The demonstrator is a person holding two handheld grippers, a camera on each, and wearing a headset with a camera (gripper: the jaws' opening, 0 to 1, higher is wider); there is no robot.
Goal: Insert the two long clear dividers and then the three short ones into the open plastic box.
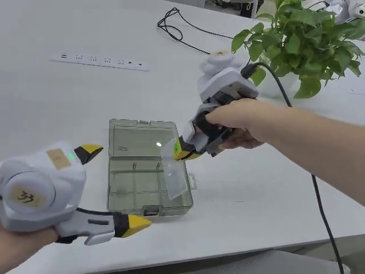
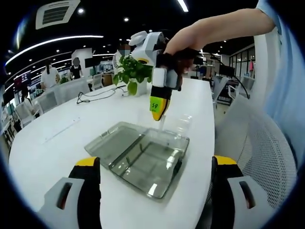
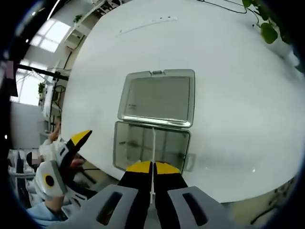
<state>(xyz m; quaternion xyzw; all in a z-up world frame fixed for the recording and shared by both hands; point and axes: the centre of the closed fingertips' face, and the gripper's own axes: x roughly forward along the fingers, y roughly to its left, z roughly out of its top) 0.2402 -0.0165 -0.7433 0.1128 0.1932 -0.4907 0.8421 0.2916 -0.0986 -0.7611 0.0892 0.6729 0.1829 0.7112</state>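
Observation:
The open plastic box lies on the white table with its lid folded flat behind the base. My right gripper hovers over the box's right side, shut on a clear divider that hangs down toward the base. In the right gripper view the divider shows edge-on as a thin line between the closed jaws of my right gripper, above the base. My left gripper stands open at the box's near left side. In the left gripper view, the left gripper frames the box.
A white power strip lies at the far left and a black cable coils at the back. A potted plant stands at the back right. The table's front edge runs just below the box. A mesh chair stands beside the table.

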